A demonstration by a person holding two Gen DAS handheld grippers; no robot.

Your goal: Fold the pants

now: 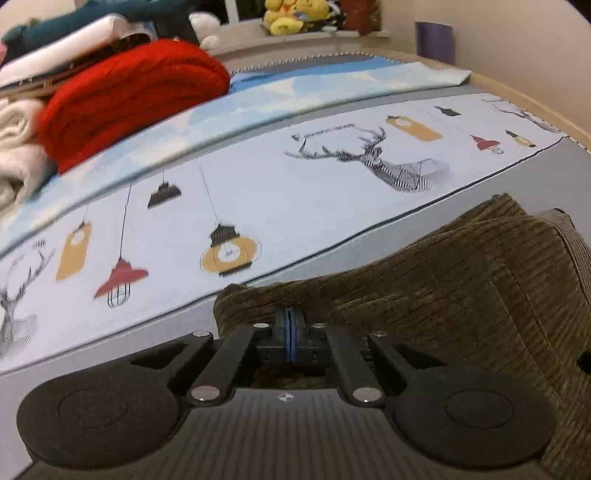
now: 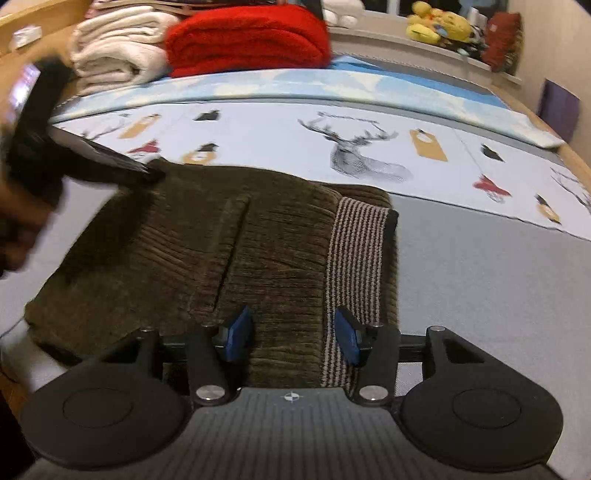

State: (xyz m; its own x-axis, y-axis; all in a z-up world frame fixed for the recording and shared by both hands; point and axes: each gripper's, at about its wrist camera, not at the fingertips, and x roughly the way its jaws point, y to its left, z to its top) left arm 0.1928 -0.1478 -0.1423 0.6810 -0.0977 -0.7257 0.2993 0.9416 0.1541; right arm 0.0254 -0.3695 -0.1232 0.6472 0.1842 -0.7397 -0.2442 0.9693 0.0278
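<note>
The olive-brown corduroy pants lie folded on the grey bed surface, with a striped waistband lining showing along their right edge. My right gripper hangs over their near edge, open. Its blue pads stand on either side of a strip of fabric without pressing on it. My left gripper is shut, its pads pinched together on a raised edge of the pants. In the right wrist view the left gripper is blurred and meets the pants' far left corner.
A printed sheet with deer and lanterns lies beyond the pants. A folded red blanket and white towels are stacked at the back. Plush toys sit on a ledge. A hand holds the left gripper.
</note>
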